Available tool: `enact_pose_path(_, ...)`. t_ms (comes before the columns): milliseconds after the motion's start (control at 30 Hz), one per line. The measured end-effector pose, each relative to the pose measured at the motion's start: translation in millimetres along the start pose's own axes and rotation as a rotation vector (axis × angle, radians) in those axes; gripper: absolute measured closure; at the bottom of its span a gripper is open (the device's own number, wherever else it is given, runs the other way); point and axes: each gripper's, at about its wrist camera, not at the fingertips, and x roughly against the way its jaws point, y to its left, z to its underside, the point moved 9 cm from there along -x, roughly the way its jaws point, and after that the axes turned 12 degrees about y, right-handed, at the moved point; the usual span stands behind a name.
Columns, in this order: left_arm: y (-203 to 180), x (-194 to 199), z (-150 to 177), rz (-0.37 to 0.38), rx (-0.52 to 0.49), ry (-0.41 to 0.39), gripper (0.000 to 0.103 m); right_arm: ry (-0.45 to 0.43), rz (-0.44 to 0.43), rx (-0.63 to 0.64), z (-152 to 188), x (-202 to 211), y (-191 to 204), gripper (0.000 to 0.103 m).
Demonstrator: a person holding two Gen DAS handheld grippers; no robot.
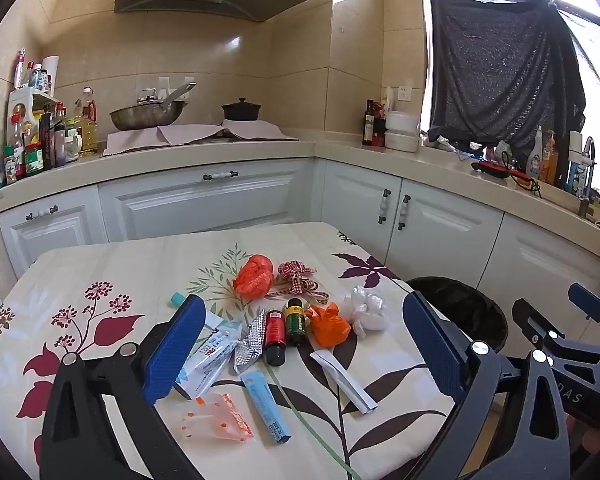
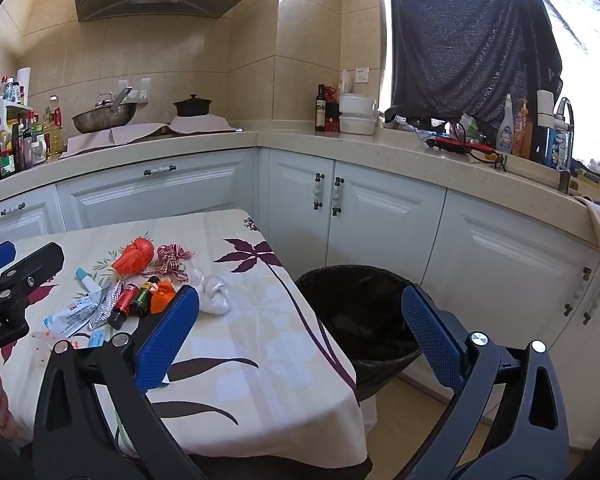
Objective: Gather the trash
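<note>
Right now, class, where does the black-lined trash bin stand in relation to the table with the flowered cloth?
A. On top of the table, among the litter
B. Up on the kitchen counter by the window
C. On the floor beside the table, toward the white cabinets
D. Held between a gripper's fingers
C: the trash bin stands on the floor just off the table edge, in front of the white cabinets.
</note>
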Motion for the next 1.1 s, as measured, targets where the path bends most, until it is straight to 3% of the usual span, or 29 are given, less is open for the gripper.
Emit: enact_pose_path(1100, 2, -4, 5, -0.001, -0.006, 0.010, 0.007, -0.008, 0.005, -0.009, -4, 6, -8, 0.004)
